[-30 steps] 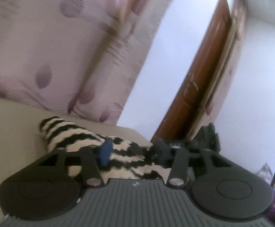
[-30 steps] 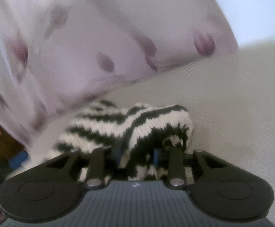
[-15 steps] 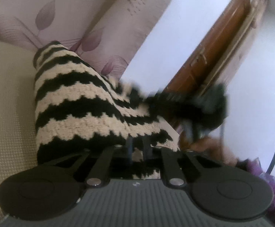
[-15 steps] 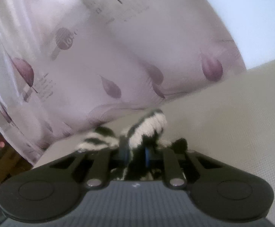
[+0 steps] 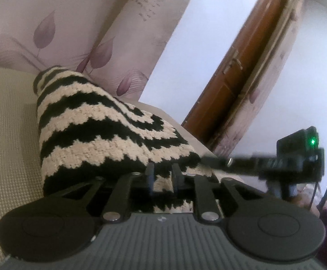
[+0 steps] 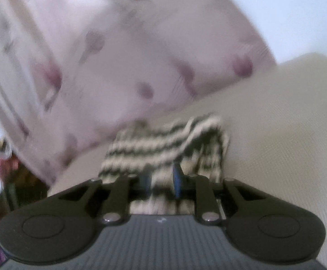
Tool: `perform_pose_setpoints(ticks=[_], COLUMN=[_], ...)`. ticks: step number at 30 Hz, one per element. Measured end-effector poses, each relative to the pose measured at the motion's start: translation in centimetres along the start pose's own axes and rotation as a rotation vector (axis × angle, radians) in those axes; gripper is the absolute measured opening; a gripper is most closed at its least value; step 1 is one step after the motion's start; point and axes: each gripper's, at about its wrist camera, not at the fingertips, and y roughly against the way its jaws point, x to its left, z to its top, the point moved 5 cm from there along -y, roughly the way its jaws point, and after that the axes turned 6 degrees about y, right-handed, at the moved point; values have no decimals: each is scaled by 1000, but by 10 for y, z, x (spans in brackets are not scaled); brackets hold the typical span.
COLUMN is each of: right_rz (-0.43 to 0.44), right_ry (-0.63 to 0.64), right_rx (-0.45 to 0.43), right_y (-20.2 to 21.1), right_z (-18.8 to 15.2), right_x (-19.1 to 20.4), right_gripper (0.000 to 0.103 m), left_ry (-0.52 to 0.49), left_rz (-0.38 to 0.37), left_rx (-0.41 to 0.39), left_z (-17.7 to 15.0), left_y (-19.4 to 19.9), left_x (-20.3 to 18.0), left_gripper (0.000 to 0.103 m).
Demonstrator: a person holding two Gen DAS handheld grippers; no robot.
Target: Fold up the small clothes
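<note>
A black-and-cream striped knit garment (image 5: 100,130) lies bunched on a beige textured surface (image 5: 8,123). My left gripper (image 5: 163,175) sits low at the garment's near edge. Its jaws are opening, and knit shows in the gap without being pinched. The right gripper's body (image 5: 298,155) reaches in from the right, its tip at the garment's right edge. The right wrist view is blurred. There the garment (image 6: 163,144) rises in a fold toward my right gripper (image 6: 161,178). Its blue-padded jaws are starting to open, with knit still pinched between them.
A pale curtain with purple leaf prints (image 5: 62,22) hangs behind the beige surface (image 6: 287,135), and it also fills the upper right wrist view (image 6: 118,56). A brown wooden door (image 5: 237,78) stands to the right. Dark clutter (image 6: 17,180) lies past the surface's left edge.
The left gripper sank onto the garment, narrowed on it, then widened again. The right gripper swept sideways with the knit, blurring its view, and now shows at the right of the left wrist view.
</note>
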Motion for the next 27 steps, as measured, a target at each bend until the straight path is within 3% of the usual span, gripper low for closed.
perform_pose_setpoints(ticks=[3, 5, 9, 12, 14, 16, 17, 18, 19, 23, 27], right_rz=[-74, -52, -40, -31, -24, -26, -23, -16, -11, -4, -11], right_ry=[76, 21, -74, -112, -121, -112, -115, -123, -128, -158, -155], right_rx=[95, 80, 38, 59, 50, 54, 57, 58, 54, 21, 19], right_y=[-9, -8, 7, 3, 2, 3, 2, 1, 1, 6, 7], right_z=[-23, -30, -42, -57, -54, -53, -53, -53, -54, -61, -61], right_x=[5, -1, -5, -16, -16, -15, -16, -17, -19, -23, -22], right_gripper=[21, 13, 10, 10, 10, 10, 10, 10, 10, 10, 10], left_ry=[-43, -62, -26, -7, 8, 3, 1, 9, 21, -81, -104], left_rz=[9, 12, -15, 15, 25, 87, 123, 153, 163, 229, 245], left_rx=[-10, -14, -33, -105, -159, -189, -178, -155, -124, -88, -67], left_z=[-3, -3, -3, -2, 2, 10, 12, 14, 14, 3, -8], left_y=[5, 8, 28, 48, 62, 68, 65, 60, 54, 43, 40], left_x=[-10, -14, -21, -24, -23, -17, -12, -6, 0, 1, 10], left_gripper=[41, 51, 78, 81, 81, 77, 71, 52, 41, 39, 41])
